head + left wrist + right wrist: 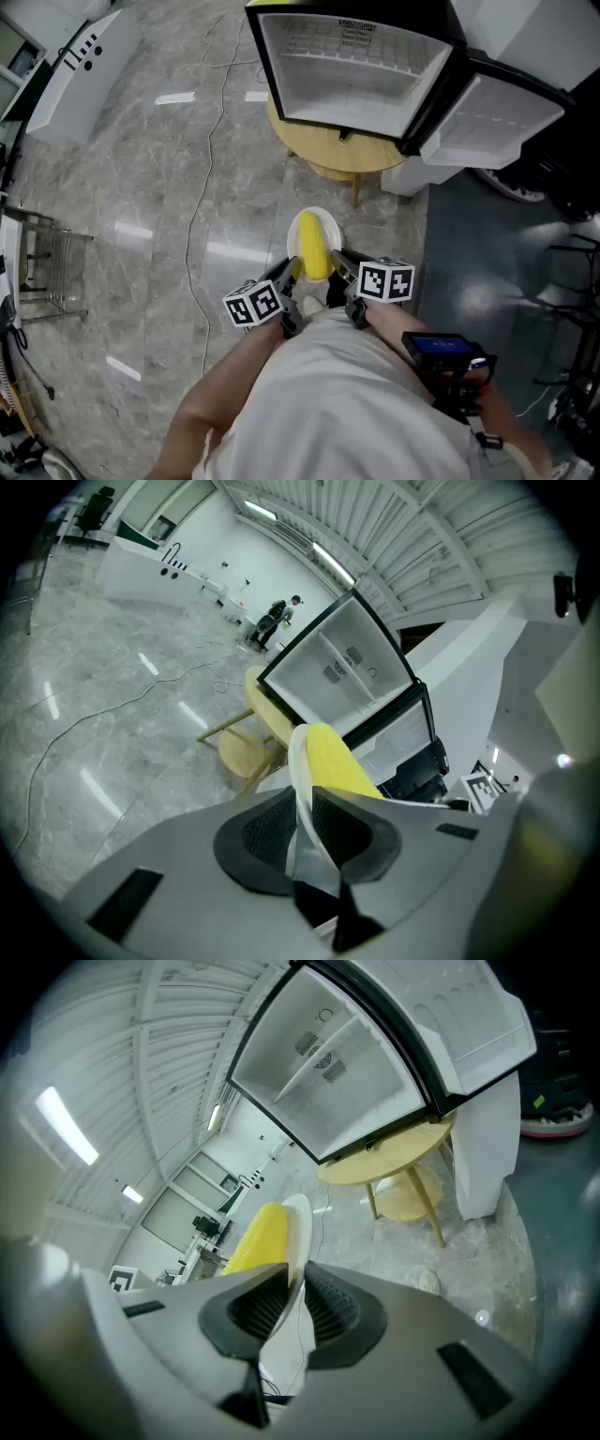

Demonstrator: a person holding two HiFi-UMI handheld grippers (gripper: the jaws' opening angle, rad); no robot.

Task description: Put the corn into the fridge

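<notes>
The corn cob (312,249) is bright yellow, the round plate (331,229) white, the open fridge (347,75) white within a black frame, the round wooden table (349,156) pale tan, the veined stone floor (150,187) grey.

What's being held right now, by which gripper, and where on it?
A white plate with the corn lying on it. The left gripper and the right gripper are each shut on the plate's rim, on opposite sides.

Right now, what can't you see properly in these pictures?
- Head view: plate mostly hidden under the corn, near rim covered by left gripper and right gripper.
- Head view: fridge partly cut off by the top edge.
- Left gripper view: distant figures by the far wall, too small to tell.
</notes>
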